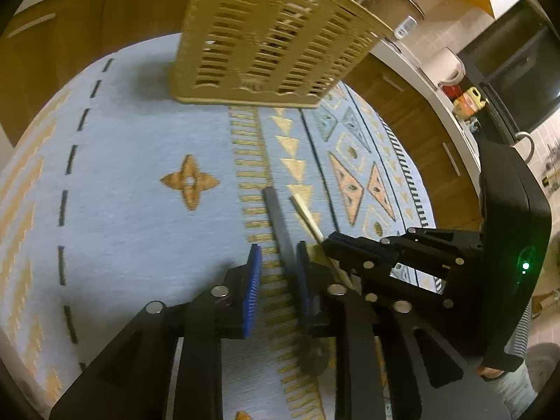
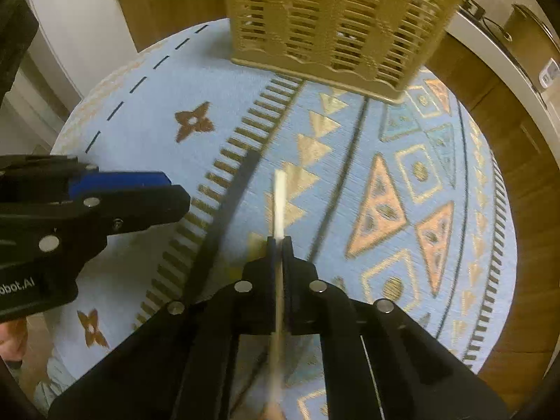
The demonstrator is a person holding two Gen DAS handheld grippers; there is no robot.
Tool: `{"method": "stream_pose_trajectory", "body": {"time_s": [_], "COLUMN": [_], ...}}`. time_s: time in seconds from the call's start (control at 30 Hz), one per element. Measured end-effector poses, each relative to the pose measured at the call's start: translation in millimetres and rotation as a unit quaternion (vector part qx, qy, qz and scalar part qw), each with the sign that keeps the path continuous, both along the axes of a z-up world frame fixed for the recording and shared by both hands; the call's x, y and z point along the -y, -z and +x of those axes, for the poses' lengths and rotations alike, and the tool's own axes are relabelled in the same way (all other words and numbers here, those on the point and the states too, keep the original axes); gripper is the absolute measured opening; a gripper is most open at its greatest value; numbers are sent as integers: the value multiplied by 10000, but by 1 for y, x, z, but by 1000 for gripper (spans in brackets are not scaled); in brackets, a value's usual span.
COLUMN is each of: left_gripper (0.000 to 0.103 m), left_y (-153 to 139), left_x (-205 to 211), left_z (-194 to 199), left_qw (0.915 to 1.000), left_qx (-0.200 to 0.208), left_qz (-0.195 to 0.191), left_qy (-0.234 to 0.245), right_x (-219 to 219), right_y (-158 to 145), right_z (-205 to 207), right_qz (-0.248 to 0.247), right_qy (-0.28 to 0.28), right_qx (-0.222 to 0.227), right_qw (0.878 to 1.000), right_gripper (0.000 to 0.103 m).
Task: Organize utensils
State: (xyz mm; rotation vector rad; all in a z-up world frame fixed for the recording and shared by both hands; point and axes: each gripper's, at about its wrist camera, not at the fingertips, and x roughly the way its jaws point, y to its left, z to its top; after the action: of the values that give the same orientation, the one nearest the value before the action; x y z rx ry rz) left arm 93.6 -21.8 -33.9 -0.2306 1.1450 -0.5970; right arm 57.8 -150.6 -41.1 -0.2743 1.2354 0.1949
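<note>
On the blue patterned tablecloth (image 2: 147,80), the right claw (image 2: 279,245) pinches a pale stick (image 2: 280,189); the left claw (image 1: 278,280) gapes around a dark handle (image 1: 276,217).

Under my fingers is a round table (image 1: 147,189) covered in a light blue cloth (image 2: 217,80) patterned with gold triangles, peach diamonds, brown four-petal flowers and a dashed dark line near the rim. A tan slotted utensil basket (image 2: 336,24) stands on it at the far side, and a dark flat utensil handle (image 2: 231,196) seems to lie on the cloth nearer me
</note>
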Motion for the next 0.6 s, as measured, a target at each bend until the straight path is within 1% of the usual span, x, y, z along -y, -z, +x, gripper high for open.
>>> {"method": "stream_pose_trajectory", "body": {"time_s": [0.03,0.17,0.23,0.27,0.3,0.37,0.4,0.47,0.5,0.53,0.57,0.6], "left_gripper": [26,26,26,26,26,27,28,28,27,29,30,30], "left_y": [2,8,15,19,20,21,20,20,19,19,19,19], "left_x": [8,34,44,46,49,49,50,53,54,57,59,60], "left_z": [2,6,8,10,9,8,8,9,9,8,8,8], "left_qw": [10000,9986,9972,9968,9963,9959,9957,9951,9948,9945,9943,9941], "left_qx": [6,-22,-103,-116,-104,-55,-52,-41,-24,-5,9,22], "left_qz": [60,483,690,741,804,853,870,933,966,989,1002,1020], "left_qy": [42,219,256,269,281,302,304,316,326,349,356,355], "right_x": [7,39,54,60,65,64,62,54,51,48,46,44], "right_y": [-2,-6,-5,-4,-5,-6,-6,-6,-7,-9,-10,-10], "right_z": [-2,-1,1,0,-2,-2,-3,-5,-5,-6,-7,-8], "right_qz": [-26,-26,26,125,336,823,949,1102,1086,1028,950,906], "right_qy": [36,254,360,396,372,266,207,-12,-76,-140,-224,-262], "right_qx": [18,-28,-80,-121,-189,-359,-413,-519,-499,-447,-392,-364], "right_qw": [10000,9997,9993,9991,9986,9956,9944,9925,9928,9936,9945,9949], "right_gripper": [1,1,1,1,1,2,2,7,14,23,28,29]}}
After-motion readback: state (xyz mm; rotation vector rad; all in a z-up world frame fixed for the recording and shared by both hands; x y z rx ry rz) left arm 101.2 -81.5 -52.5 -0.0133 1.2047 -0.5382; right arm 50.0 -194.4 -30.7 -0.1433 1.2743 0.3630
